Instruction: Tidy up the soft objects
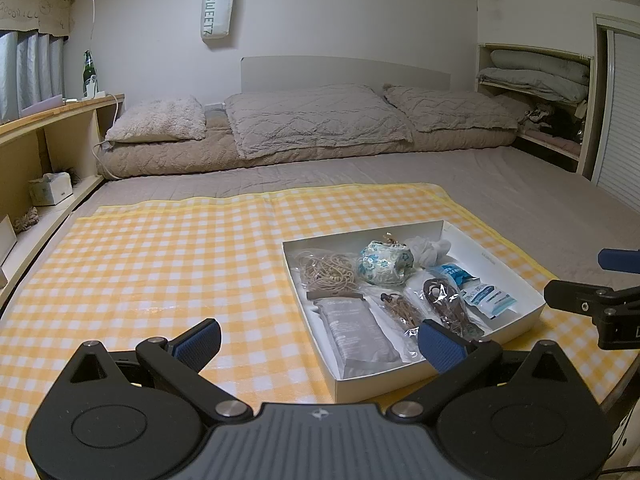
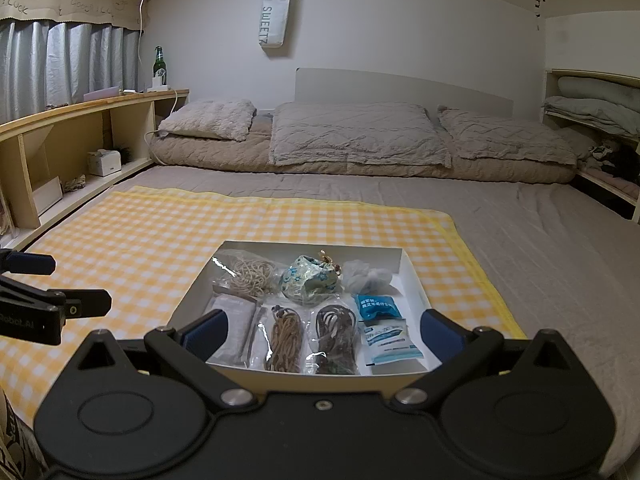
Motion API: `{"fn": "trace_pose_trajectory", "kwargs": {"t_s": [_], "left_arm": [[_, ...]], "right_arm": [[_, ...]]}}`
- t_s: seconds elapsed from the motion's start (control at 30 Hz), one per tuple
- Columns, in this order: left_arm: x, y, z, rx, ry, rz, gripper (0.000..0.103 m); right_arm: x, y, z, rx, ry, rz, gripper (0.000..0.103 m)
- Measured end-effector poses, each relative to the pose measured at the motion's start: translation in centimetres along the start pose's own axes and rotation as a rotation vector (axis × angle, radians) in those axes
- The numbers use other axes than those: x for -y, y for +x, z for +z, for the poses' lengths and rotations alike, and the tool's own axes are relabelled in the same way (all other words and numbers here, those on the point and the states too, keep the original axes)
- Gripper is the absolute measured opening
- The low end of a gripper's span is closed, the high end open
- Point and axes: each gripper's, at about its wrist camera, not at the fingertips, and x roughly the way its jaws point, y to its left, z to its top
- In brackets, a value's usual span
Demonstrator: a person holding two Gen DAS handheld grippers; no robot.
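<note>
We hold both grippers, left gripper and right gripper, with fingers spread wide and empty. The shallow white cardboard tray sits on the yellow checked cloth on the bed, holding bagged cords, a floral fabric pouch and packets.

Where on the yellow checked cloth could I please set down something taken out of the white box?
The yellow checked cloth is bare left of the shallow white cardboard box, up to the wooden shelf unit, and in a strip behind the box. The box itself is crowded, apart from a little bare floor along its right wall.
</note>
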Motion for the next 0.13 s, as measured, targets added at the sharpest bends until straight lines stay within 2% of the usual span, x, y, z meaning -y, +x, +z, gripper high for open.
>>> {"fn": "trace_pose_trajectory", "kwargs": {"t_s": [0.13], "left_arm": [[-0.08,-0.02,-0.01,-0.002,0.001,0.000,0.103]], "right_arm": [[0.03,-0.01,0.02,0.000,0.000,0.000,0.103]]}}
